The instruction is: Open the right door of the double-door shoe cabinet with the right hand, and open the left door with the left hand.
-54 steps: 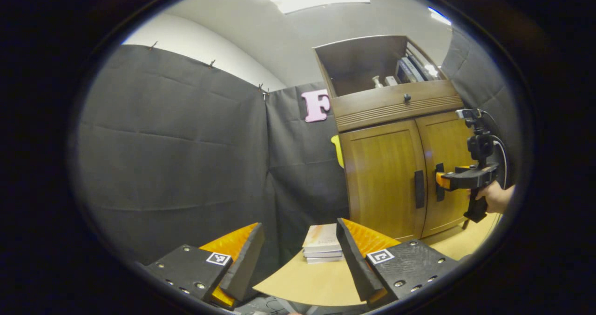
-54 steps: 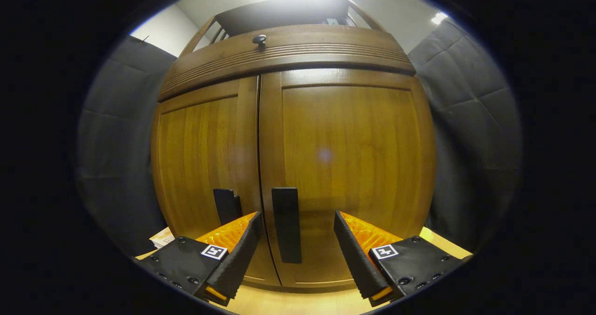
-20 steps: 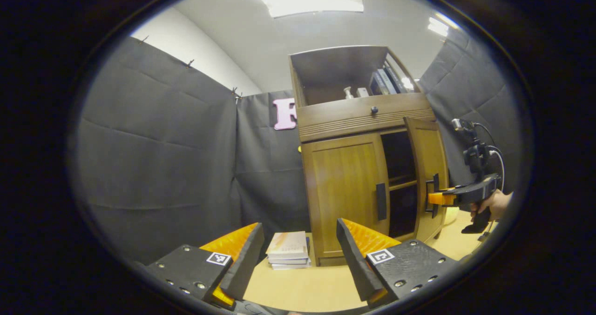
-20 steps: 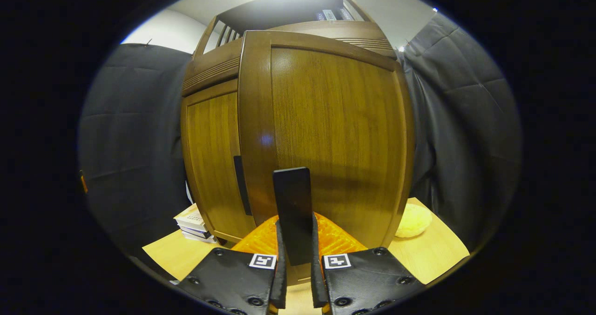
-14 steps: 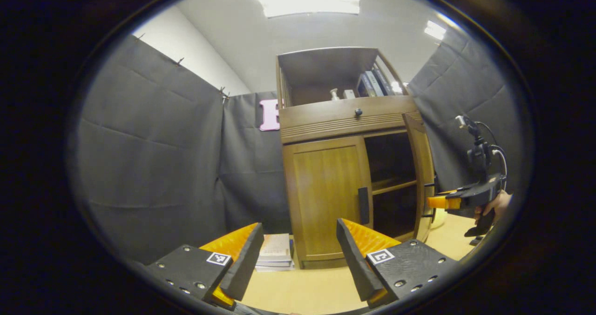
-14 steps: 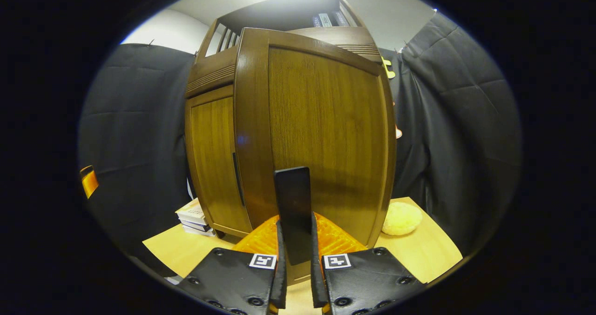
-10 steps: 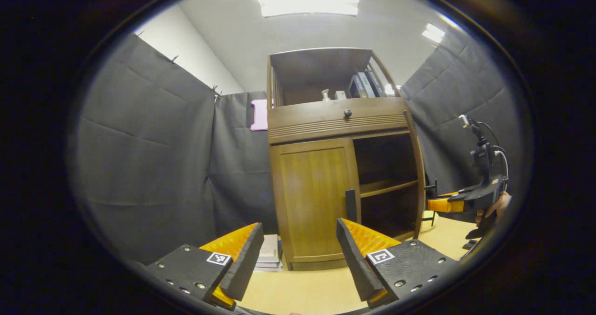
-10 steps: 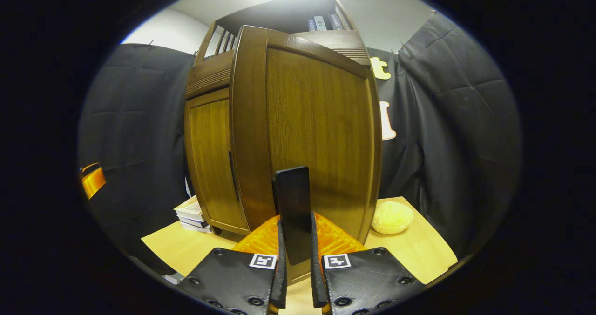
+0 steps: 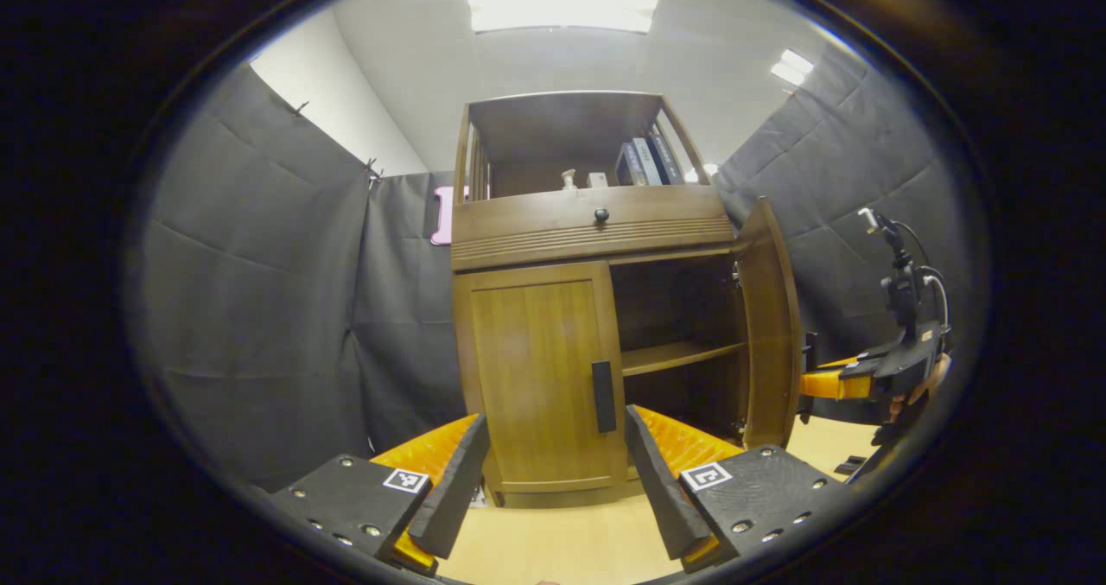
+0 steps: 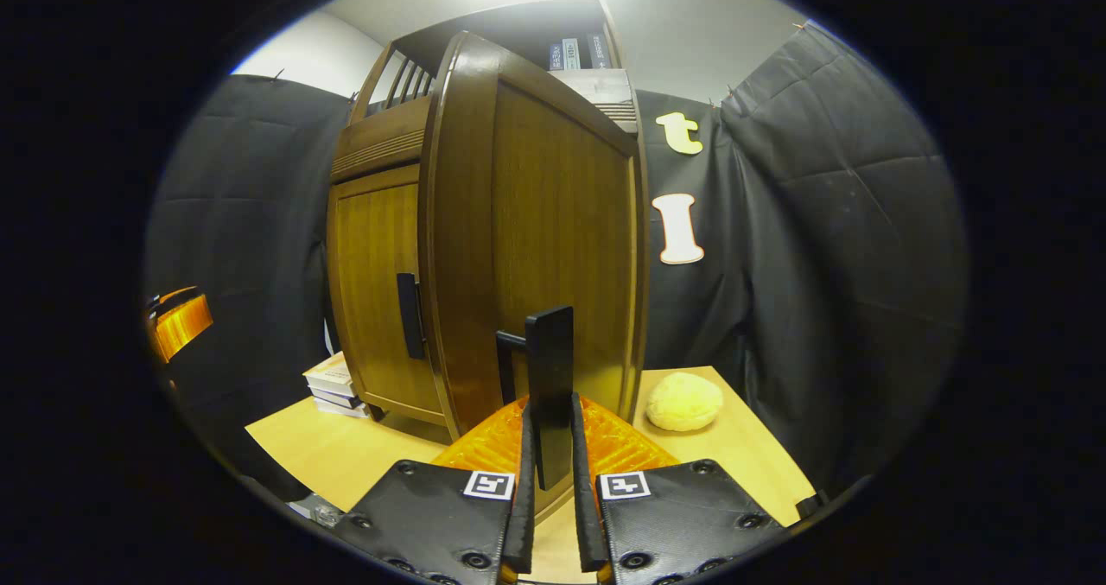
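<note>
The right door (image 9: 767, 326) of the shoe cabinet (image 9: 596, 222) has swung from shut to wide open over the last few seconds, baring one inner shelf (image 9: 674, 356). The right gripper (image 10: 549, 481) stays clamped on the right door handle (image 10: 549, 378), both fingers pressing it. That half of the job looks done.

The left gripper (image 9: 553, 473) hangs open, facing the left door (image 9: 540, 378), which is shut, with its handle (image 9: 603, 395) untouched between the spread fingers, not yet reached.

Counted: two doors, two handles, one drawer knob (image 9: 601, 215), three upright books (image 9: 644, 160) on top, one stack of books (image 10: 333, 386) on the tabletop (image 10: 346, 451) by the cabinet's left corner, one yellow sponge (image 10: 684, 401) near the right edge.
</note>
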Demonstrator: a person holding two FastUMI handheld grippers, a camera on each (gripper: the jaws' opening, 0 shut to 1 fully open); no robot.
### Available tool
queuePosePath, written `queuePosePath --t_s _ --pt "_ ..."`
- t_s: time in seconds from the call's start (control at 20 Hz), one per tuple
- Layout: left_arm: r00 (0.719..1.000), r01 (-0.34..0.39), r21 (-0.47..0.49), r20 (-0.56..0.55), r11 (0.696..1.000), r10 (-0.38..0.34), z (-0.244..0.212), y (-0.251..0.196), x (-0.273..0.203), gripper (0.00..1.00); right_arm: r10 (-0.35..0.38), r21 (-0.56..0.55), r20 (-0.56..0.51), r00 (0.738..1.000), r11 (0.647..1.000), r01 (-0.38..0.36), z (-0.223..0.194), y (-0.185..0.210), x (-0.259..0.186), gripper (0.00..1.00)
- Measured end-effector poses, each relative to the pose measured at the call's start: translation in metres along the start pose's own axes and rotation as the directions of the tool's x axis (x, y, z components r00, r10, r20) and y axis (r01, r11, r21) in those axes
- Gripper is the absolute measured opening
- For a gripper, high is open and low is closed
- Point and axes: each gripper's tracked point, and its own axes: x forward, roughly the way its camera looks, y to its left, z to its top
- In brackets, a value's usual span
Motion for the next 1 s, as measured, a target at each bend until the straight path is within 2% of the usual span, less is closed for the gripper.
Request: queuePosePath --t_s 0.3,0.35,0.4,0.45,0.5,0.6,0.65,0.85,1.0 --pt "0.999 0.044 -0.003 -0.01 0.999 -0.044 0.001 -0.024 0.006 0.92 -0.076 0.013 -0.008 0.997 0.997 0.076 -0.004 -0.043 -0.012 0.19" --pt "0.999 0.052 -0.002 -0.013 0.999 -0.052 0.0 -0.027 0.007 0.92 -0.093 0.014 -0.008 0.996 0.996 0.093 -0.004 -0.051 -0.013 0.26" --pt "0.998 0.061 -0.005 -0.013 0.998 -0.061 0.0 -0.03 0.01 0.92 -0.112 0.017 -0.005 0.994 0.994 0.113 -0.004 -0.056 -0.018 0.22" --pt "0.998 0.068 -0.01 -0.016 0.998 -0.069 0.0 -0.034 0.013 0.92 -0.128 0.016 -0.005 0.992 0.992 0.128 -0.005 -0.063 -0.019 0.26" --pt "0.997 0.077 -0.015 -0.021 0.997 -0.077 -0.003 -0.039 0.015 0.92 -0.138 0.022 -0.003 0.99 0.99 0.138 -0.005 -0.068 -0.021 0.06" --pt "0.995 0.092 -0.021 -0.026 0.996 -0.093 -0.004 -0.046 0.021 0.92 -0.16 0.034 0.001 0.987 0.986 0.16 -0.003 -0.078 -0.027 0.06" --pt "0.995 0.095 -0.018 -0.024 0.995 -0.096 -0.004 -0.047 0.026 0.92 -0.18 0.034 0.004 0.984 0.983 0.18 -0.002 -0.085 -0.03 0.16" --pt "0.995 0.099 -0.019 -0.007 0.995 -0.099 -0.005 -0.046 0.057 0.92 -0.269 0.057 0.018 0.963 0.962 0.268 0.001 -0.111 -0.055 0.16" --pt "0.997 0.078 -0.034 -0.009 0.996 -0.079 -0.011 -0.038 0.085 0.92 -0.282 0.072 0.016 0.959 0.957 0.28 -0.002 -0.115 -0.08 0.16"
